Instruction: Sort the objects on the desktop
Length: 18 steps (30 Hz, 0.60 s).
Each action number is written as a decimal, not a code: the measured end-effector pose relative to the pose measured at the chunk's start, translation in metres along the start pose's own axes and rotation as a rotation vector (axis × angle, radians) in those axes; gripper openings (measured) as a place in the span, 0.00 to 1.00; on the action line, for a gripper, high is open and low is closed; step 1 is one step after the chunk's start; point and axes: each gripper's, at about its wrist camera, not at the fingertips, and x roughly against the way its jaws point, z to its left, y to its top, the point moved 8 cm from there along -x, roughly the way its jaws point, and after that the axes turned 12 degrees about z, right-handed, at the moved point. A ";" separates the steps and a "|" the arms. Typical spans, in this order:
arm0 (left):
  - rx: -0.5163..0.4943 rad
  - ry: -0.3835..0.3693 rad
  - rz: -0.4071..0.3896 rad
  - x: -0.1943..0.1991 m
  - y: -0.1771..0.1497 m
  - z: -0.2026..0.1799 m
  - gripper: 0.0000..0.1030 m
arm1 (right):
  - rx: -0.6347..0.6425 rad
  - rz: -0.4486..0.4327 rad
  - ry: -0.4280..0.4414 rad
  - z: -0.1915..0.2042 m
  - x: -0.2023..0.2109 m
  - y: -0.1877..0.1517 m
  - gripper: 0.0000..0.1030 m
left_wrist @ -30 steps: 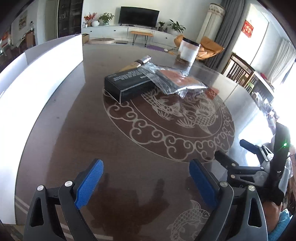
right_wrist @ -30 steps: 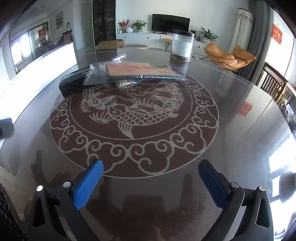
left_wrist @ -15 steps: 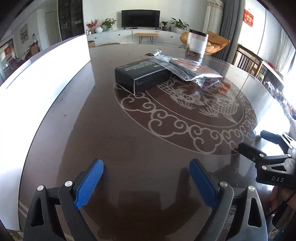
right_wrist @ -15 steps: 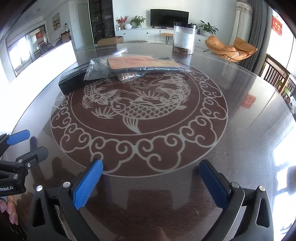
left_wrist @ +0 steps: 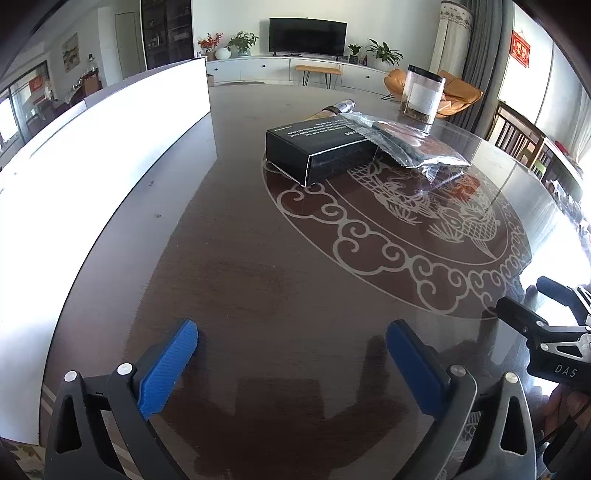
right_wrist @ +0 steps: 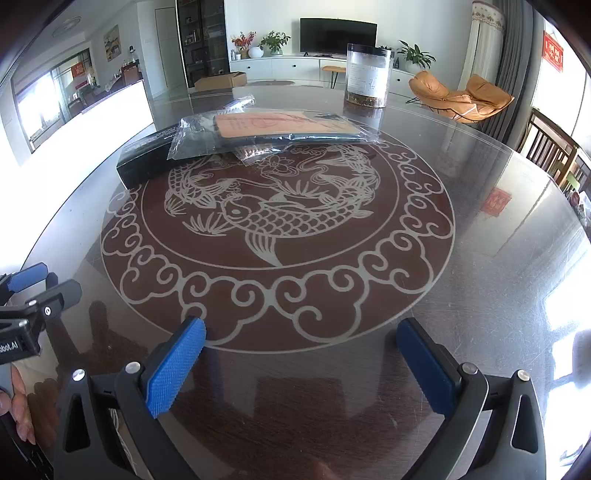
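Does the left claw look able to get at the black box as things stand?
Probably yes. The left claw is open and empty, with only bare table between it and the black box. A plastic bag overlaps the box's far end.

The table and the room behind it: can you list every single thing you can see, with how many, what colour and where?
table: one, dark brown with a pale fish and cloud pattern, fills both views
box: one, black with white print, far left part of the pattern
plastic bags: at least two, clear, holding flat tan and dark things, partly lying over the box
jar: one, clear with a dark lid and brown contents at the bottom, far side of the table
metal-capped tube: one, silvery, behind the box
television: one, black, on the back wall
armchair: one, orange, by the curtains
left gripper: one, black with blue pads, jaws open, nothing between
right gripper: one, same colours, jaws open, nothing between
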 end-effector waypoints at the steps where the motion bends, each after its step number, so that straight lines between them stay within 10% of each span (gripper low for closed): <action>1: -0.003 0.006 0.002 0.000 0.000 0.000 1.00 | 0.000 0.000 0.000 0.000 0.000 0.000 1.00; 9: -0.010 0.034 0.012 -0.003 0.002 -0.002 1.00 | 0.073 -0.036 0.032 0.002 -0.002 0.031 1.00; 18: -0.007 0.028 0.012 -0.002 0.002 0.000 1.00 | 0.026 -0.027 -0.002 0.005 -0.032 0.220 1.00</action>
